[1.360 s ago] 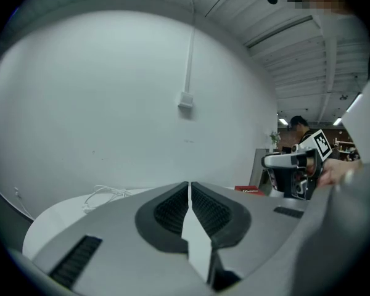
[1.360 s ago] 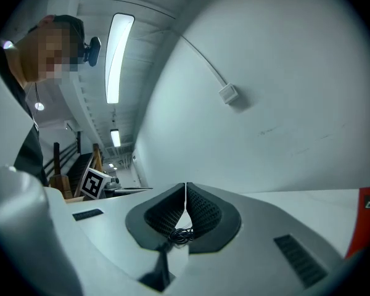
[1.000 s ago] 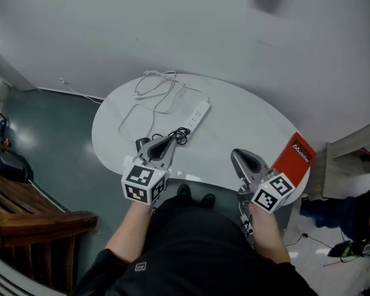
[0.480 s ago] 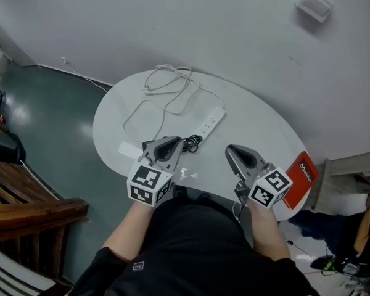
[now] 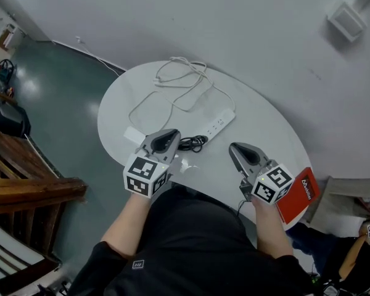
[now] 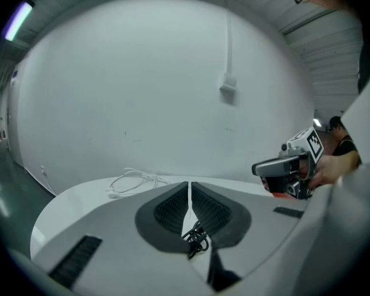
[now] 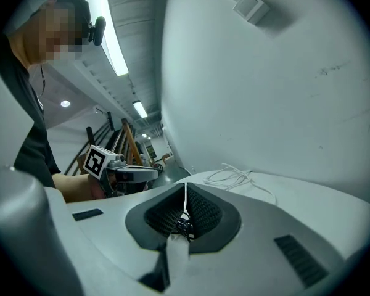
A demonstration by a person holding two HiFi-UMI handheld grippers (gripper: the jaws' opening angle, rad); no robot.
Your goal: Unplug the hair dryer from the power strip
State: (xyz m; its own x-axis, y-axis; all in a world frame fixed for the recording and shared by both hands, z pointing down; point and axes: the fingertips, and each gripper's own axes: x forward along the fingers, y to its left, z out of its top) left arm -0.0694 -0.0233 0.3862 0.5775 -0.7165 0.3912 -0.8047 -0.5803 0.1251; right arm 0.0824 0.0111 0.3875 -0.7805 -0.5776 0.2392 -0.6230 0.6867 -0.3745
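A white power strip (image 5: 217,126) lies across the middle of the white oval table (image 5: 265,128). Its white cable (image 5: 180,79) loops toward the far edge. A coil of black cord (image 5: 192,143) rests at the strip's near end; the same coil (image 6: 197,242) shows just past my left jaws. The hair dryer's body is hidden, apparently under my left gripper (image 5: 166,136). That gripper is shut and empty, its tips beside the coil. My right gripper (image 5: 241,150) hovers over the table's near edge, right of the strip, jaws together with nothing between them.
A red box (image 5: 301,195) stands at the table's right end, next to my right hand. A small white piece (image 5: 133,134) lies left of my left gripper. A wooden bench (image 5: 24,184) stands on the floor at left. The wall runs close behind the table.
Both grippers have moved in over the table toward the power strip. The right one has come away from the red box. Neither has taken hold of anything.
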